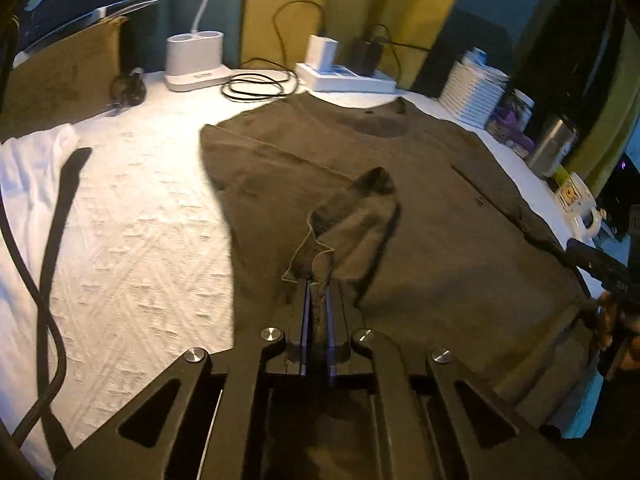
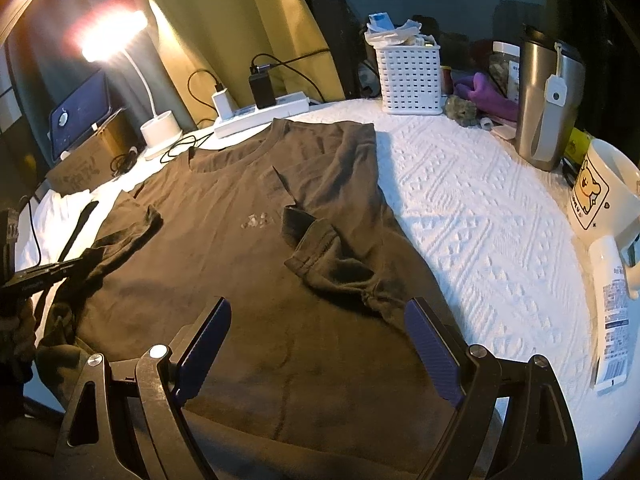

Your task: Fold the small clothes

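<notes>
A dark brown T-shirt (image 1: 420,200) lies spread on the white textured table cover (image 1: 140,220), collar at the far side. My left gripper (image 1: 319,288) is shut on a bunched fold of the shirt's fabric and lifts it a little off the rest. In the right wrist view the same shirt (image 2: 240,280) lies flat with its right sleeve (image 2: 316,240) folded inward over the body. My right gripper (image 2: 320,316) is open and empty, just above the shirt's lower right part. The left gripper also shows in the right wrist view (image 2: 78,265), at the shirt's left edge.
At the back stand a lit desk lamp (image 2: 116,36), a power strip with chargers (image 2: 260,114) and coiled cables (image 1: 256,88). A white basket (image 2: 410,80), steel tumbler (image 2: 548,100) and cartoon mug (image 2: 604,196) stand right. A white cloth (image 1: 32,168) lies left.
</notes>
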Demonstrator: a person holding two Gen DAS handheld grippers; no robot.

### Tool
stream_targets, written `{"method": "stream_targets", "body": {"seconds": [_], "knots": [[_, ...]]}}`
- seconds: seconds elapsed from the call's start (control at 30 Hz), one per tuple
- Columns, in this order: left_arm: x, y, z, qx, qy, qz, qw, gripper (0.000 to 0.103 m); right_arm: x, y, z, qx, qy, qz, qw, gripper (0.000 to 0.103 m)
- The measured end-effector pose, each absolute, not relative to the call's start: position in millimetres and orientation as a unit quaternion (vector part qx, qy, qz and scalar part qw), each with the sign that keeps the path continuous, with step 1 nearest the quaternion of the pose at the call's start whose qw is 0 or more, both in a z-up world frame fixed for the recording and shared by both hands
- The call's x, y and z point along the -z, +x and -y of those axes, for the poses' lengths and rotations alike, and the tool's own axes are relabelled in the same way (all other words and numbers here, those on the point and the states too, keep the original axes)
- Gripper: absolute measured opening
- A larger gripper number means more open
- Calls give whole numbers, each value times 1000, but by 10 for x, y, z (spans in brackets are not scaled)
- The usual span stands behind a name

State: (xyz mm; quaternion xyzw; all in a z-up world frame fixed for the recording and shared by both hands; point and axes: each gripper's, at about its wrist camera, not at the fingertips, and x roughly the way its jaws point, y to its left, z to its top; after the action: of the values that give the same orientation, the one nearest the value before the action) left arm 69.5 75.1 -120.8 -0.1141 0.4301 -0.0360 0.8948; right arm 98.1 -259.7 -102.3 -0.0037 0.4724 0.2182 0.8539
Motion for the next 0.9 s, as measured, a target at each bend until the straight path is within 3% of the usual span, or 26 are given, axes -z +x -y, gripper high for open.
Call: {"method": "stream_targets", "body": {"seconds": [0.33, 0.4, 0.47, 0.67, 0.9], "knots": [[1274, 760, -336, 93, -79, -479, 869, 8, 1028, 906, 2747, -203, 6, -472, 858, 90], [1234, 744, -321, 98, -83, -476, 870, 17, 1021, 877, 2786, -199, 3, -471, 860, 90], [1145, 704, -298, 114, -90, -465, 873, 34, 991, 833, 2835, -194, 1, -466, 863, 90], [866, 489, -266, 108, -72, -435, 891, 36, 810, 677, 3062, -168, -5, -445, 880, 90], [907, 131, -488, 75, -67, -433, 896, 36, 678, 351, 3298, -158, -15, -428, 890, 90]]}}
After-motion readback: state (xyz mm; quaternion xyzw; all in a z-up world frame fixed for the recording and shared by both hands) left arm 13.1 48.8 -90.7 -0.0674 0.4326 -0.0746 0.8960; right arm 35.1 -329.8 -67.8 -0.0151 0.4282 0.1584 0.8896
